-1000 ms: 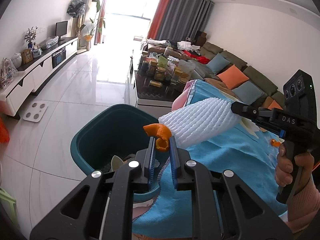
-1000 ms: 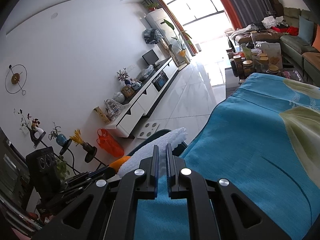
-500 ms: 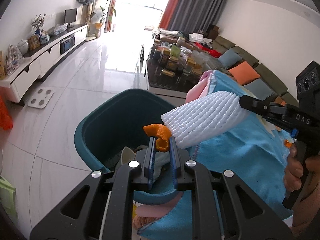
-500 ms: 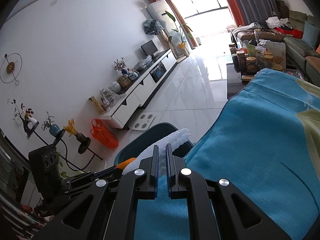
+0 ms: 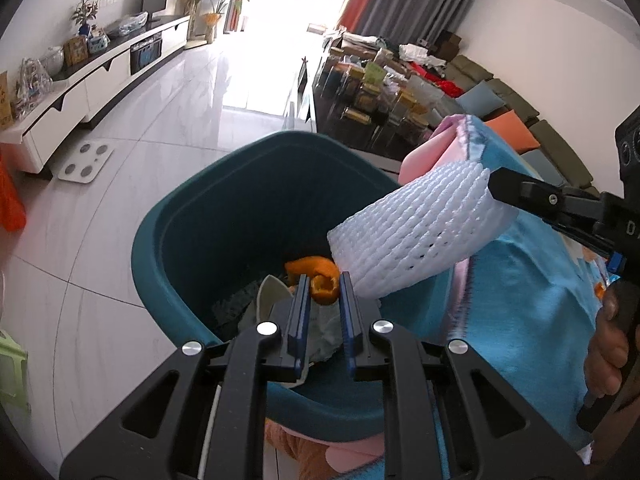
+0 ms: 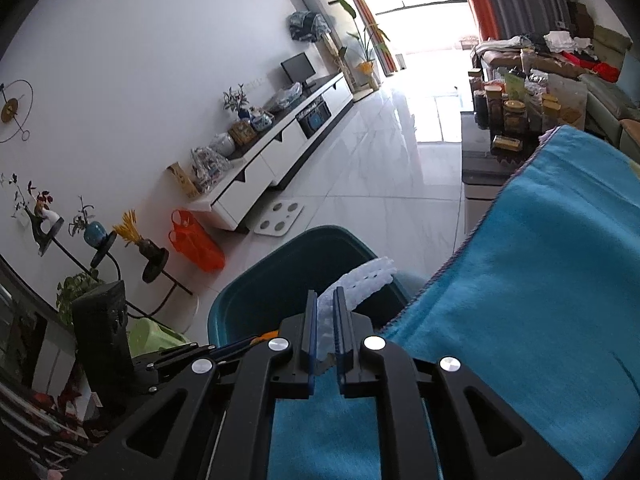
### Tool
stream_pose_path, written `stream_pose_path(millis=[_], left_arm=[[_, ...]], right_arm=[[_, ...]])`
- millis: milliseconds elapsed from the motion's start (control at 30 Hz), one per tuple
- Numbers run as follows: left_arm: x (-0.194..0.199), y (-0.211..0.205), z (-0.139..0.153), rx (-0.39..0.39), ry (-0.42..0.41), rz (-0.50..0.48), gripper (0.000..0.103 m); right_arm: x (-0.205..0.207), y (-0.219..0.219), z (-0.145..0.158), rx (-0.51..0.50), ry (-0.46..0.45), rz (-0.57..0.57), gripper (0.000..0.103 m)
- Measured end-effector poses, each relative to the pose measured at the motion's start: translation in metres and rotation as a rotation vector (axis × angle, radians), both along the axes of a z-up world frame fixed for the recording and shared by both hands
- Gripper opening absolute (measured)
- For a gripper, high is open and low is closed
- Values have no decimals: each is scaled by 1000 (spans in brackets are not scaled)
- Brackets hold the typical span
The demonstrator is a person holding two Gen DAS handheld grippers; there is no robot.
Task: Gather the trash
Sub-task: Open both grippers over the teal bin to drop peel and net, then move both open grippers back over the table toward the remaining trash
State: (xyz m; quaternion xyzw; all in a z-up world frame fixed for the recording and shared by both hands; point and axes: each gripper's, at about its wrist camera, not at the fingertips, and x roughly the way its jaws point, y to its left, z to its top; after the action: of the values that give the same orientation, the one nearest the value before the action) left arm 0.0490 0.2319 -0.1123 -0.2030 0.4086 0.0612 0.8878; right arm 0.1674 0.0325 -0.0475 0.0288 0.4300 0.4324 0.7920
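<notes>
My left gripper (image 5: 324, 282) is shut on an orange peel (image 5: 320, 280) and holds it over the open teal bin (image 5: 168, 248), which has paper and cloth scraps inside. My right gripper (image 6: 325, 300) is shut on a white foam fruit net (image 6: 362, 280); in the left wrist view the net (image 5: 416, 236) hangs over the bin's right rim, held by the right gripper's fingers (image 5: 532, 196). The bin (image 6: 256, 300) stands on the floor beside the table's blue cloth (image 6: 540, 280).
A white TV cabinet (image 5: 92, 76) runs along the left wall with a white scale (image 5: 84, 156) in front. A coffee table with jars (image 5: 372, 108) and a sofa (image 5: 520, 120) lie beyond. An orange bag (image 6: 196, 244) and plant stands (image 6: 100, 248) are left of the bin.
Both grippers have moved toward and over the bin with their loads; the bin now fills the middle of the left wrist view. Both grips are unchanged.
</notes>
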Motion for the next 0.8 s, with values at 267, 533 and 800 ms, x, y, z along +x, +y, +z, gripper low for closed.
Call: stream_pose_path(millis=[267,533,800], left_arm=[[10,7,-10,-14,6,38,28],[-4,-14,29,89,-97,34,52],[-5,-87,81,106,-273,-182,70]], right_arm=[[2,10,-8,-22,44,13,19],[-10,-39,17,20,-28,13,31],[-25,-141,44,7,-157,-121,52]])
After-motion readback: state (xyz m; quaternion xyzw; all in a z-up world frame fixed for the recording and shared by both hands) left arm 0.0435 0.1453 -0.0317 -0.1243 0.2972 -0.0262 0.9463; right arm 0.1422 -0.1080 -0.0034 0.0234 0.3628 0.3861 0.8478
